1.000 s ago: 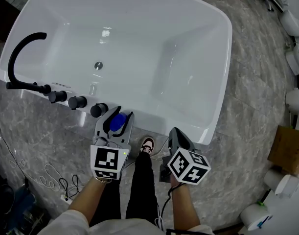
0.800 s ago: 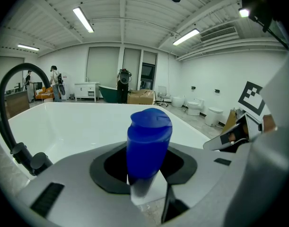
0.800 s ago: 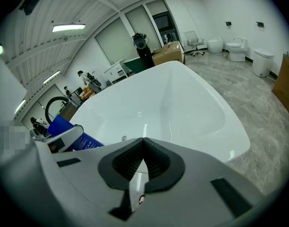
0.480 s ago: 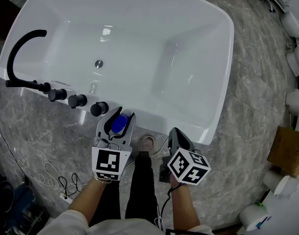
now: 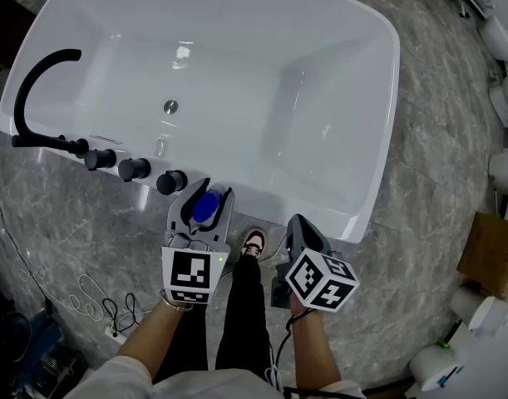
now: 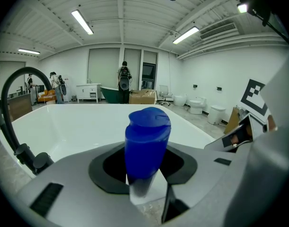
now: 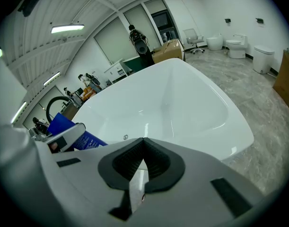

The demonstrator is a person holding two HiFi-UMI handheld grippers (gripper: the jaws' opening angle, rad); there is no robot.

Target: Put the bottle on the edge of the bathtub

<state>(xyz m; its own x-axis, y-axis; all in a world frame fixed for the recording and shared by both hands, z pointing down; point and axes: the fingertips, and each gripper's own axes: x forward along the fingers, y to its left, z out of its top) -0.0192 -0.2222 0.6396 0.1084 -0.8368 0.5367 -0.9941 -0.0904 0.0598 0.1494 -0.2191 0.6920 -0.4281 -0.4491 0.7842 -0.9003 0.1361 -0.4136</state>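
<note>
Grey marble floor (image 5: 436, 140) is surrounding the white bathtub (image 5: 262, 81), where the left gripper (image 5: 210, 191) is gripping the blue bottle (image 5: 205, 208) upright at the near edge beside the black knobs (image 5: 169, 181), release still pending, while the right gripper (image 5: 298, 220) is idling, jaws together, empty.

Sanitary-ware showroom: my freestanding bathtub (image 5: 237, 48) at 12 o'clock on grey stone floor (image 5: 436, 181); display toilets (image 7: 237, 47) at 2 o'clock.
</note>
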